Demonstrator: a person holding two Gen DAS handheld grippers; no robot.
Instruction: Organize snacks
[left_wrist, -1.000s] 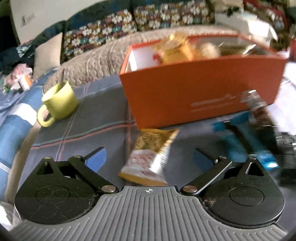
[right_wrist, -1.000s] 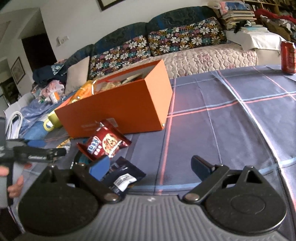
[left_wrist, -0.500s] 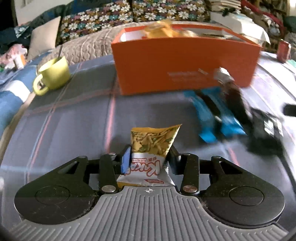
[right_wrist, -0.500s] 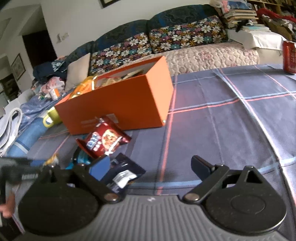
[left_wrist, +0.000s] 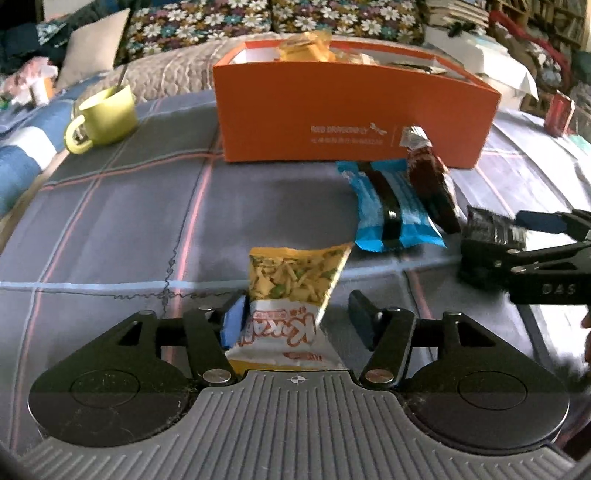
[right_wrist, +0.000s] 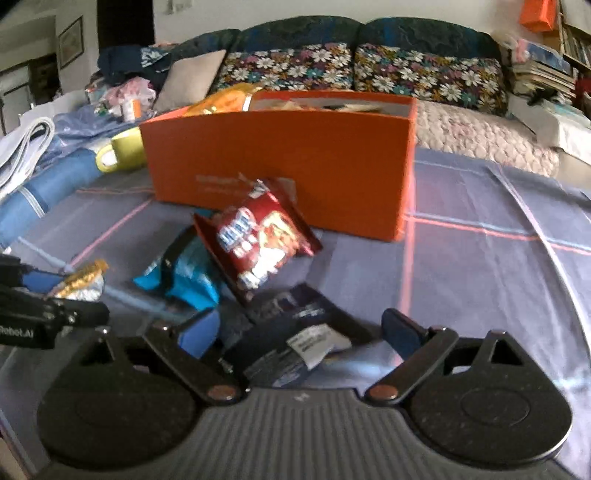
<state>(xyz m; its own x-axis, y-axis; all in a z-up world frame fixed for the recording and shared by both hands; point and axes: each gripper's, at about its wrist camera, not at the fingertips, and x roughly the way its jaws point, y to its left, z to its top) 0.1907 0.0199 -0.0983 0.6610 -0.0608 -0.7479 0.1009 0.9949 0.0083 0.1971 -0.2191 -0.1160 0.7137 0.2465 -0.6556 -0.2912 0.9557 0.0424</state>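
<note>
A yellow snack packet (left_wrist: 295, 280) lies on the checked cloth between the fingers of my left gripper (left_wrist: 295, 317). The jaws are opening: the left blue pad is against the packet, while the right finger stands clear of it. An orange box (left_wrist: 351, 110) holding several snacks stands behind it. In front of the box lie a blue packet (left_wrist: 391, 206) and a red cookie packet (right_wrist: 255, 240). My right gripper (right_wrist: 299, 328) is open, with a dark packet (right_wrist: 295, 339) lying between its fingers, untouched by either pad.
A green mug (left_wrist: 107, 116) with a spoon stands left of the box. A red can (left_wrist: 559, 114) is at the far right. A sofa with flowered cushions (right_wrist: 424, 74) runs behind the table. Bare cloth (right_wrist: 480, 277) stretches to the right of the box.
My left gripper closed around the yellow packet, drew back from the box, and now its jaws stand wider. My right gripper swung left and rolled, so the dark packet lies between its fingers.
</note>
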